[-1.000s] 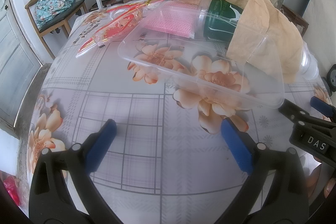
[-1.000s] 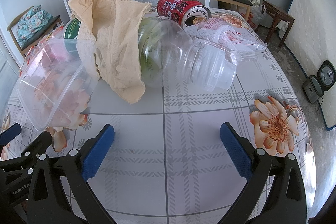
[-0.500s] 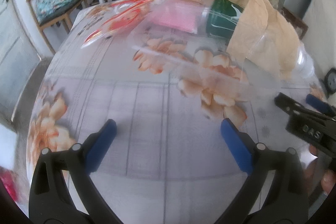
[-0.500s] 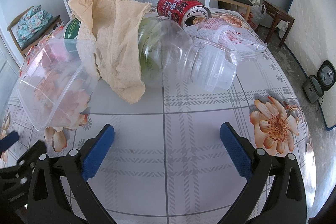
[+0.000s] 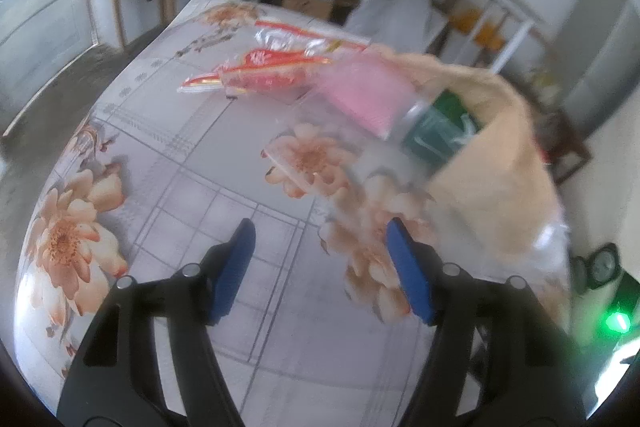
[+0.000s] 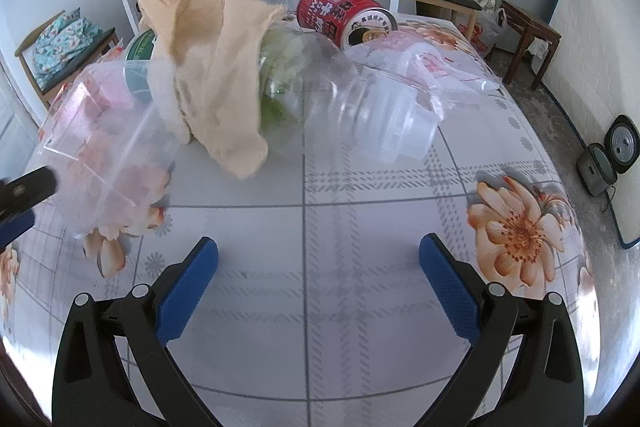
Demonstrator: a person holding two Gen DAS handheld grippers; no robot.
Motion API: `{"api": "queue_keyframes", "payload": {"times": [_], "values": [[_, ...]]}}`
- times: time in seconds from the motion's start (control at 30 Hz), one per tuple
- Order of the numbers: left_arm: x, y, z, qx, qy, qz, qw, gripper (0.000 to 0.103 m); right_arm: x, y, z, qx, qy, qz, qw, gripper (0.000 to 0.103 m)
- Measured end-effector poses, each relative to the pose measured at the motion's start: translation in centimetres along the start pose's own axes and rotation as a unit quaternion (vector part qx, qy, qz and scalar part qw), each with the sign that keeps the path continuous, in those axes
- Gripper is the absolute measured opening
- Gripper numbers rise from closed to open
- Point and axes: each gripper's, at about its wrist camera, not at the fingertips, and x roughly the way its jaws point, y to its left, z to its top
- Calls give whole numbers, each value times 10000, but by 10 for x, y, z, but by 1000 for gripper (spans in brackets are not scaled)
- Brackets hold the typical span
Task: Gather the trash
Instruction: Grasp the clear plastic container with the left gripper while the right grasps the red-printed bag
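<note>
while both tongs hover with jaws apart and empty, the trash sits piled mid-frame on the tabletop (image 6: 320, 227). left tongs (image 5: 320, 267) seem to be lining up on the clear plastic box (image 6: 104, 155); right tongs (image 6: 316, 283) face the bottle (image 6: 320, 99) under the beige cloth (image 6: 208, 67). next, i judge, close on the box rim.

We saw a table (image 6: 360, 307) under a floral, grid-patterned cloth, with a large clear plastic bottle (image 6: 320, 107) lying on its side near the middle and a beige rag (image 6: 208, 67) draped over it. A clear plastic tub (image 6: 104, 147) leaned at the rag's left, a red can (image 6: 340, 15) lay behind the bottle, and crumpled clear wrappers (image 6: 440, 67) sat to its right. Red snack wrappers (image 5: 272, 67) lay flat toward the far left corner.
</note>
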Motion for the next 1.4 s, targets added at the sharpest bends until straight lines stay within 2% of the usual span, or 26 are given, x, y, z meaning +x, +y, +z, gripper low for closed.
{"api": "queue_keyframes", "payload": {"times": [0.1,0.2,0.23,0.27,0.3,0.37,0.53,0.67,0.73,0.83,0.93,0.97,1.0,1.13,1.33,1.4], "values": [[11,-2,0,-208,111,-10,9997,64,-1,-8,0,38,84,-23,10000,97],[22,-6,2,-215,107,230,9994,62,-1,-18,-3,107,126,-61,9998,97],[25,-8,2,-121,55,336,9993,52,-1,-21,-2,126,135,-70,9998,97],[26,-9,3,-43,48,359,9993,26,-2,-24,-2,154,143,-87,9997,97],[27,-10,2,-10,94,389,9992,13,-2,-27,-2,195,150,-106,9996,97],[26,-6,0,-10,103,337,9994,4,-2,-29,0,248,142,-110,9995,97],[11,8,-10,223,-33,402,9989,3,-14,-39,3,190,99,-124,9997,97],[-7,24,-19,442,-177,424,9980,3,-42,-66,12,134,-56,273,9995,97],[-13,33,-23,544,-176,426,9975,3,-51,-86,22,386,-86,532,9978,97],[-15,43,-28,558,-152,370,9976,3,-41,-116,51,935,155,810,9922,97],[-12,48,-28,552,-143,307,9979,3,-20,-121,88,936,304,507,9939,94],[-13,47,-28,561,-143,293,9979,3,-10,-118,101,877,369,376,9948,86],[-12,48,-28,570,-138,261,9979,3,0,-113,112,807,461,320,9952,82],[-12,50,-28,513,-112,130,9985,3,39,-99,141,557,864,236,9944,77],[-10,55,-27,450,-77,-18,9990,4,77,-94,141,432,1317,128,9903,76],[-10,56,-27,421,-67,-48,9991,4,78,-95,136,428,1288,70,9907,64]]}}
